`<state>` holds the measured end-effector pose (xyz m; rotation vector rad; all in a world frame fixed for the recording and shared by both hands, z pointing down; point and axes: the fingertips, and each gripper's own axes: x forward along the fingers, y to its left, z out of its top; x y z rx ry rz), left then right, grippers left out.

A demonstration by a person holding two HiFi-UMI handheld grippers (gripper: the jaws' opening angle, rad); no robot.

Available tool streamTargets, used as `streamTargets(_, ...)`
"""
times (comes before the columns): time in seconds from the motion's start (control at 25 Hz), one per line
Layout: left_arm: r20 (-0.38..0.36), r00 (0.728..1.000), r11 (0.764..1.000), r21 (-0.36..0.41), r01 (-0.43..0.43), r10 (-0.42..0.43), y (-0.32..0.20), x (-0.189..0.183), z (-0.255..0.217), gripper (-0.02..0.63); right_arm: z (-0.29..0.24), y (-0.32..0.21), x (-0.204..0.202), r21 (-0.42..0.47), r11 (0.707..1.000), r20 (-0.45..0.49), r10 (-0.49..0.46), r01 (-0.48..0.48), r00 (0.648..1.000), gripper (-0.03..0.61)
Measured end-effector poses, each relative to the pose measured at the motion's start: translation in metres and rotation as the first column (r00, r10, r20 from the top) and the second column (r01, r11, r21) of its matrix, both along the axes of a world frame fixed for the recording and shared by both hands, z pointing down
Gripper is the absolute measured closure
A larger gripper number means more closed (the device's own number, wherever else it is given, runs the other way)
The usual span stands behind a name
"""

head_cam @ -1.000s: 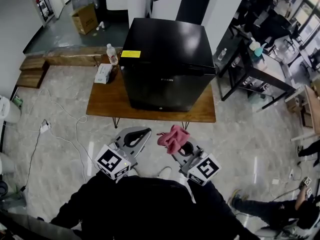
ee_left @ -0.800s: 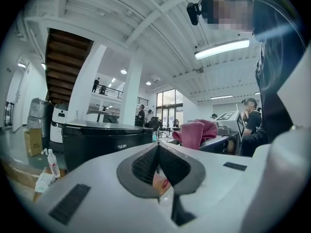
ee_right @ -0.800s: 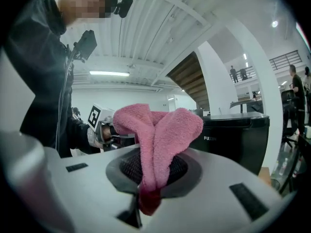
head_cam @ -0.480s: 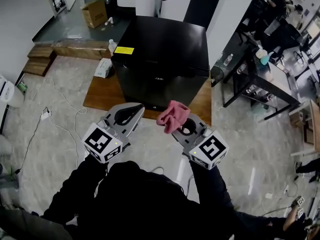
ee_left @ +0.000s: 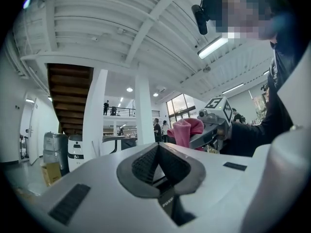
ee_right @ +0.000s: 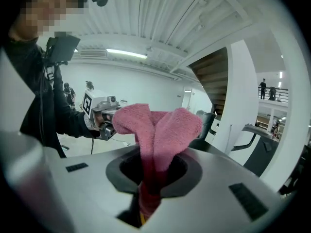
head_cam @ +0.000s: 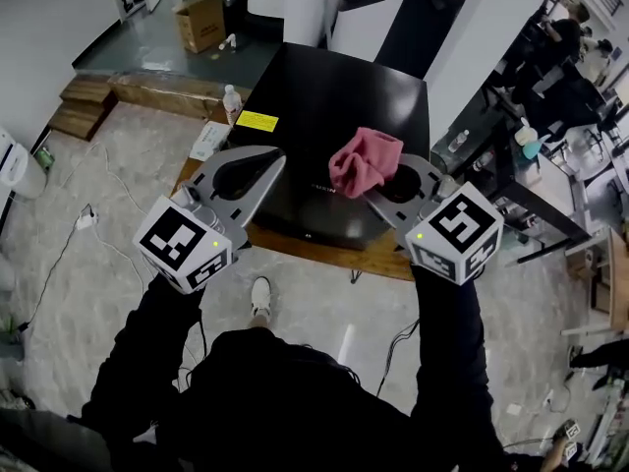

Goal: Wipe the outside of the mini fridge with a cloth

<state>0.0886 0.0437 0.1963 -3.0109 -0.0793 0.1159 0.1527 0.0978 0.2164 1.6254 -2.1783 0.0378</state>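
Observation:
The black mini fridge (head_cam: 339, 87) stands on a low wooden table (head_cam: 324, 250) ahead of me. My right gripper (head_cam: 381, 177) is shut on a bunched pink cloth (head_cam: 364, 160), held in front of the fridge's front top edge in the head view. In the right gripper view the pink cloth (ee_right: 156, 130) sticks up from between the jaws. My left gripper (head_cam: 248, 170) is shut with nothing in it, level with the right one and over the fridge's left side. The left gripper view shows its jaws closed together (ee_left: 158, 148) and the right gripper (ee_left: 216, 123) with the cloth (ee_left: 186, 131) beyond.
A yellow label (head_cam: 257, 121) is stuck on the fridge top. A water bottle (head_cam: 232, 101) and a tissue box (head_cam: 209, 141) sit on the table's left end. Wooden steps (head_cam: 84, 106), a cardboard box (head_cam: 201, 20), floor cables (head_cam: 88, 219) and black desks (head_cam: 550, 200) surround the table.
Both grippers have risen and moved forward from below the table edge to in front of the fridge. The pink cloth stays in the right gripper. I have stepped closer.

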Motion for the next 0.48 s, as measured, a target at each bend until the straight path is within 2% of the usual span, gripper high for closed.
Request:
streamTargets(0.12,-0.007,1.0,1.0,0.006,-0.009,0.009,-0.052,0.021,-0.017,0.607,-0.022,-0.056,0.027,-0.069,0.998,-0.046,0.003,-0.006,0.999,0.522)
streamTargets(0.28,-0.042,0.999,1.0,-0.005,-0.023,0.023,-0.076,0.047,-0.014,0.607,-0.015,-0.086,0.055,-0.167,0.985,-0.127,0.012,-0.033,0.992,0.52)
streamTargets(0.36,-0.049,0.998,1.0,-0.001,-0.024,0.024,-0.104,0.06,-0.013,0.607,-0.011,-0.118,0.068,-0.226,0.973,-0.154,0.007,-0.042,0.988,0.52)
streamTargets(0.48,-0.043,0.999,1.0,-0.001,-0.018,0.018,-0.178,0.084,-0.014,0.607,-0.004,-0.197,0.093,-0.334,0.94,-0.194,0.005,-0.071,0.981,0.52)
